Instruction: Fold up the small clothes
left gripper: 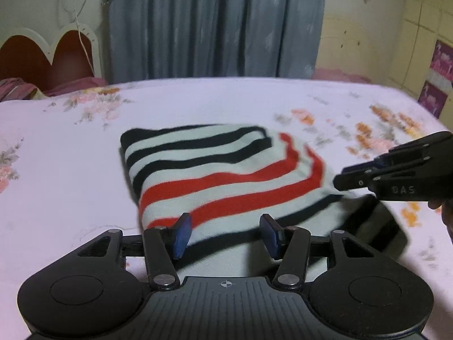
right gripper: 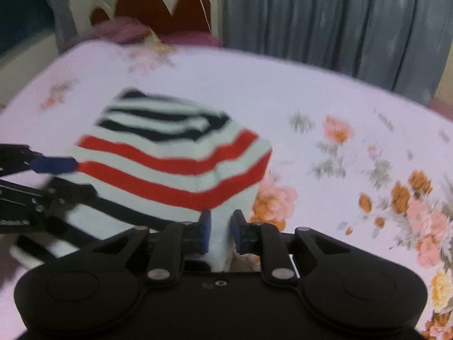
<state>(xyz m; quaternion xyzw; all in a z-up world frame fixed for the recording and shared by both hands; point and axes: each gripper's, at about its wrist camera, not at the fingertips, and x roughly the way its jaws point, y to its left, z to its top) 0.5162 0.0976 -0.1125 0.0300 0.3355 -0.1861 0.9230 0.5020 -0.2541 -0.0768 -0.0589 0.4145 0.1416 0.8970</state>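
Observation:
A folded knit garment (left gripper: pixel 220 175) with white, black and red stripes lies on the flowered bed sheet (left gripper: pixel 70 155). My left gripper (left gripper: pixel 226 233) hovers at its near edge, jaws apart, with the cloth lying under and between the blue pads (left gripper: pixel 181 235) untouched. My right gripper (left gripper: pixel 339 182) comes in from the right at the garment's right edge. In the right wrist view the garment (right gripper: pixel 170 164) fills the middle, and my right gripper (right gripper: pixel 222 231) stands narrow, with white cloth filling the gap between its pads. My left gripper (right gripper: pixel 65 180) shows at the left edge.
The sheet (right gripper: pixel 339 99) spreads wide around the garment on all sides. A heart-shaped headboard (left gripper: pixel 56 56) and a maroon pillow (left gripper: pixel 17 87) sit at the far left; a grey curtain (left gripper: pixel 215 22) hangs behind the bed. A striped part (left gripper: pixel 376 226) trails off at the near right.

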